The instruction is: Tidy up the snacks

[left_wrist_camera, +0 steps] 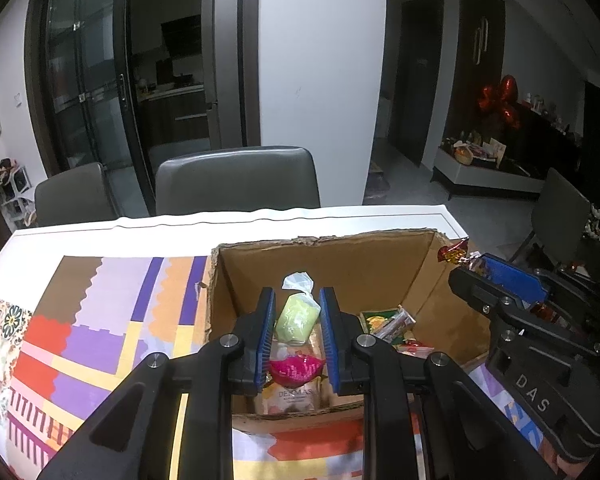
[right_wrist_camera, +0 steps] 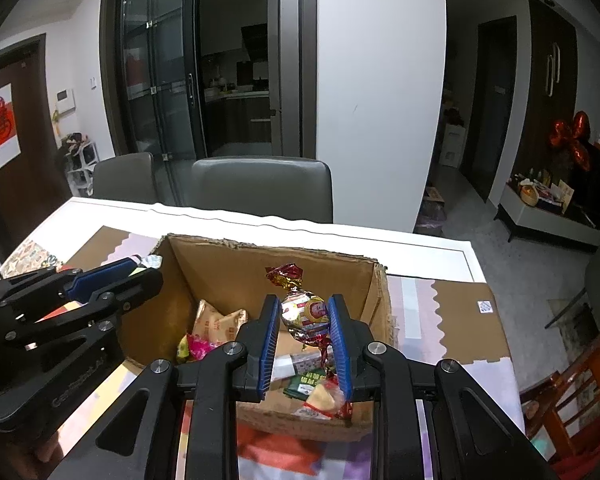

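Observation:
An open cardboard box (left_wrist_camera: 324, 240) stands on the table. My left gripper (left_wrist_camera: 298, 296) hovers over its left half, shut on a pale green wrapped snack (left_wrist_camera: 296, 318) with a white twisted end. In the right wrist view the left gripper (right_wrist_camera: 144, 266) shows at the box's (right_wrist_camera: 268, 246) left wall. My right gripper (right_wrist_camera: 302, 304) is shut on a red-and-gold foil candy (right_wrist_camera: 304, 312) above the box's right half; it also shows as the right gripper (left_wrist_camera: 466, 264) at the box's right rim. Inside lie a pink wrapper (left_wrist_camera: 296, 370), a beige packet (right_wrist_camera: 216, 322) and a green pack (right_wrist_camera: 308, 384).
The table carries a colourful patterned cloth (left_wrist_camera: 100, 320), with a white border along its far edge. Two grey chairs (left_wrist_camera: 236, 180) stand behind the table. A wooden chair (right_wrist_camera: 572, 392) sits off the table's right side.

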Demonstrator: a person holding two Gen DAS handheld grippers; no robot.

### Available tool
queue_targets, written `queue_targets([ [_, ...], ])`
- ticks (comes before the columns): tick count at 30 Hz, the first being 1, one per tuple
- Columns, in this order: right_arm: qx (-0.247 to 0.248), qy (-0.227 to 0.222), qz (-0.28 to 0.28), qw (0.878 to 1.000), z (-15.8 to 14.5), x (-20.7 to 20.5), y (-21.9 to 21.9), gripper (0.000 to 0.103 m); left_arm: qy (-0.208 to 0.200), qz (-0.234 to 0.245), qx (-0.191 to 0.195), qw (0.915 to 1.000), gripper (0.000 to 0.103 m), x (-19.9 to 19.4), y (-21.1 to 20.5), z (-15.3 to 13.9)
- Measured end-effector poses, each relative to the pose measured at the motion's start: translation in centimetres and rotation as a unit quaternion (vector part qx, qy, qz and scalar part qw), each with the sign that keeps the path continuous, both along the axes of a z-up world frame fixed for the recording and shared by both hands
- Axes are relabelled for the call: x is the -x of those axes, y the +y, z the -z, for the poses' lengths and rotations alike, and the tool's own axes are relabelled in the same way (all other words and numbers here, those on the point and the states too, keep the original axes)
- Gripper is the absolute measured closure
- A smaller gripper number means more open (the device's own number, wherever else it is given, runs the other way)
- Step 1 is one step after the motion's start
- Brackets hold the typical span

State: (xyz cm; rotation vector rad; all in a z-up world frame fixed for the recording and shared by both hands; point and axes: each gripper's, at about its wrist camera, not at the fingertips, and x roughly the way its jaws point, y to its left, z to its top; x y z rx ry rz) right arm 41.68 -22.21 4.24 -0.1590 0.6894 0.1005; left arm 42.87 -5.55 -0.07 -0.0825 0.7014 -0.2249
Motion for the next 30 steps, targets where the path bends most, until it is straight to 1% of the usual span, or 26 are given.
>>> queue_targets([
  [1,0.0,0.001,0.001,1.0,0.1,-0.1,0.0,0.076,-0.001,-0.002,-0.002,1.0,0.066,0.0,0.1,0.0],
  [2,-0.001,0.0,0.002,1.0,0.2,-0.1,0.0,0.076,-0.003,-0.005,-0.003,1.0,0.06,0.0,0.1,0.1],
  [3,0.001,0.001,0.001,1.0,0.2,-0.2,0.1,0.076,-0.005,-0.007,-0.004,1.0,0.052,0.1,0.2,0.1],
  [4,0.004,0.002,0.001,1.0,0.3,-0.3,0.1,0.075,-0.007,-0.01,-0.004,0.9999,0.049,0.1,0.3,0.1],
  [5,0.007,0.004,0.001,1.0,0.5,-0.4,0.2,0.073,-0.008,-0.013,-0.007,0.9999,0.049,0.2,0.4,0.1],
  [6,0.009,0.005,0.004,1.0,0.5,-0.5,0.3,0.061,-0.008,-0.016,-0.008,0.9998,0.047,0.2,0.4,0.1],
  [7,0.01,0.003,0.006,1.0,0.5,-0.5,0.3,0.048,-0.008,-0.018,-0.006,0.9998,0.046,0.2,0.6,0.1],
  [8,0.011,-0.002,0.009,1.0,0.5,-0.3,0.2,0.041,-0.007,-0.02,-0.007,0.9997,0.045,0.2,0.7,0.1],
  [9,0.013,-0.01,0.014,1.0,0.3,-0.2,0.2,0.032,-0.007,-0.023,-0.008,0.9997,0.044,0.2,0.8,0.1],
  [10,0.014,-0.016,0.017,1.0,0.2,-0.1,0.1,0.026,-0.007,-0.026,-0.01,0.9996,0.041,0.2,0.9,0.1],
  [12,0.013,-0.022,0.02,0.999,0.1,0.1,0.1,0.024,-0.008,-0.033,-0.01,0.9994,0.037,0.4,1.2,0.0],
  [14,0.011,-0.02,0.021,1.0,0.0,0.1,0.0,0.024,-0.01,-0.038,-0.009,0.9992,0.034,0.6,1.3,-0.1],
  [16,0.012,-0.02,0.021,1.0,0.0,0.3,0.1,0.024,-0.014,-0.048,-0.015,0.9986,0.027,0.8,1.5,-0.4],
  [18,0.013,-0.021,0.021,0.999,-0.1,0.5,0.1,0.023,-0.021,-0.056,-0.019,0.998,0.024,1.1,1.7,-0.6],
  [20,0.015,-0.024,0.025,0.999,-0.2,0.8,0.1,0.02,-0.025,-0.06,-0.018,0.9977,0.021,1.4,2.0,-0.9],
  [22,0.015,-0.027,0.029,0.999,-0.3,1.2,0.0,0.018,-0.028,-0.067,-0.017,0.9972,0.015,1.8,2.3,-1.2],
  [26,0.017,-0.033,0.039,0.999,-0.6,1.9,-0.2,0.015,-0.034,-0.076,-0.022,0.9963,0.011,2.6,2.6,-1.6],
  [30,0.02,-0.037,0.044,0.998,-0.9,2.8,-0.4,0.014,-0.041,-0.082,-0.025,0.9955,0.005,3.8,2.8,-2.1],
])
